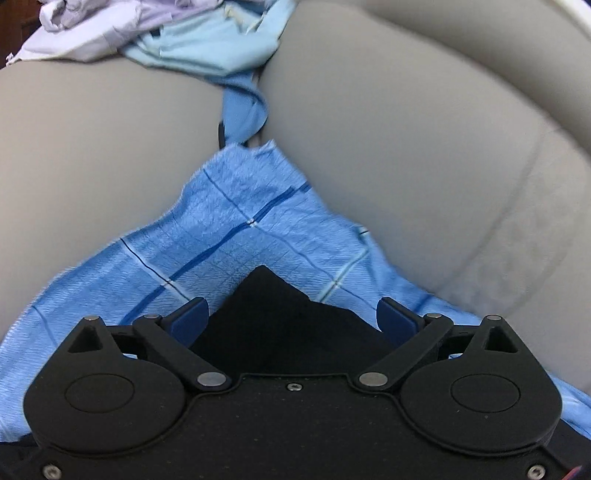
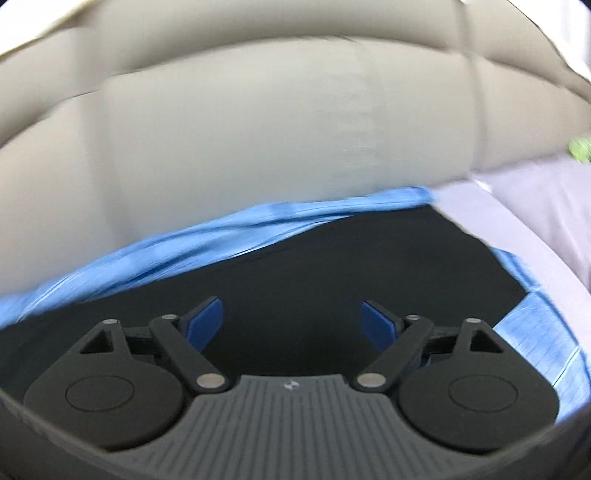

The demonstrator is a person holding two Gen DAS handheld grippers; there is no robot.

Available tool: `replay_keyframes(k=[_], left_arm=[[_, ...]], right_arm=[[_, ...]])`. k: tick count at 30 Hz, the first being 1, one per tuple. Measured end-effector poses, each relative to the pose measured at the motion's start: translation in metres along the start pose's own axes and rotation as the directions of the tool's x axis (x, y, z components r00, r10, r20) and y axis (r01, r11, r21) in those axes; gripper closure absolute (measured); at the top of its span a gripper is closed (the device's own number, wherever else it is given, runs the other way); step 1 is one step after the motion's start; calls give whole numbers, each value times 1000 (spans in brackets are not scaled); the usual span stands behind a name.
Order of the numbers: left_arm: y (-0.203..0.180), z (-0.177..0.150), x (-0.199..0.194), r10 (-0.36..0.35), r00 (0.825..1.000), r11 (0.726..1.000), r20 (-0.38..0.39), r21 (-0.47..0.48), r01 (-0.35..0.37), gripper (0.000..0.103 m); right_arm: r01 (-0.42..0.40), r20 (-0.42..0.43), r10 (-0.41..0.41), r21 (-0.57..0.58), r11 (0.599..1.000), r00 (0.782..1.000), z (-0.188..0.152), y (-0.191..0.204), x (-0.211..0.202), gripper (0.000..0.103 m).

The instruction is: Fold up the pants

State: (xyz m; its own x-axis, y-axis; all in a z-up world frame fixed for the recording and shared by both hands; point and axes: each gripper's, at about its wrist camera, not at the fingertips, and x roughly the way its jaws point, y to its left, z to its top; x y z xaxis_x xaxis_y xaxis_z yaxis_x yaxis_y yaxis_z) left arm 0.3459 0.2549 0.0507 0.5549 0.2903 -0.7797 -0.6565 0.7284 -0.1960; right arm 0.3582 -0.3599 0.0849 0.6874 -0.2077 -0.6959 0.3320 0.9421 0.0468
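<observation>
The black pants (image 1: 273, 317) lie on a blue checked cloth (image 1: 221, 229) spread over the grey sofa seat (image 1: 388, 147). In the left wrist view a pointed corner of the pants shows between and below the fingers of my left gripper (image 1: 291, 314), which is open and pinches nothing. In the blurred right wrist view the pants (image 2: 332, 266) form a broad flat dark sheet with the blue checked cloth (image 2: 166, 243) along their far edge. My right gripper (image 2: 291, 321) hangs over them, open, with nothing between its blue pads (image 2: 207, 317).
A heap of lavender (image 1: 92, 29) and light blue clothes (image 1: 214, 44) lies at the far left of the sofa. Blue fabric is tucked into the gap between the cushions (image 1: 243, 110). A lavender cloth (image 2: 517, 206) overlaps the pants at right. The sofa back (image 2: 258, 129) rises behind.
</observation>
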Motion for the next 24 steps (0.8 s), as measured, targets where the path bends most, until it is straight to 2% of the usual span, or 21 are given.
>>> replay_keyframes(k=[3,6,8,12,15,17,19,20,21,22,24], left_arm=[[-7,-3,27,61,998,998,-30,-15,-61,5],[-10,-8,43,101,995,995,-18,4,-101,2],[-11,-11,49,108,994,994,-13,11,-107,0],[-20,-17,55,150,989,986,17,75,-151,0],[-25,-20,59,172,984,979,38,103,-175,0],[-25,-20,60,172,984,980,44,97,-176,0],[-24,-20,60,171,984,979,49,105,-176,2],[-24,-20,59,169,984,979,58,107,-174,7],[-23,-21,56,170,982,978,80,110,-179,26],[-21,-22,52,168,980,977,108,113,-180,46],[-16,-21,47,162,980,979,114,104,-174,56]], right_arm=[[80,-68,-76,60,995,995,22,-20,54,10],[151,-122,-140,94,984,983,37,-25,99,10],[178,-129,-164,104,979,978,40,-17,117,10],[236,-138,-221,101,967,965,51,-4,158,0],[277,-158,-260,94,956,953,55,3,177,0],[332,-147,-320,63,941,936,53,7,184,2],[361,-111,-353,57,931,929,50,8,181,25],[380,-90,-375,48,924,923,49,7,178,54],[396,-77,-392,38,918,917,49,6,175,92],[390,-76,-386,50,920,920,50,2,170,94],[332,-82,-325,108,937,942,50,-13,160,98]])
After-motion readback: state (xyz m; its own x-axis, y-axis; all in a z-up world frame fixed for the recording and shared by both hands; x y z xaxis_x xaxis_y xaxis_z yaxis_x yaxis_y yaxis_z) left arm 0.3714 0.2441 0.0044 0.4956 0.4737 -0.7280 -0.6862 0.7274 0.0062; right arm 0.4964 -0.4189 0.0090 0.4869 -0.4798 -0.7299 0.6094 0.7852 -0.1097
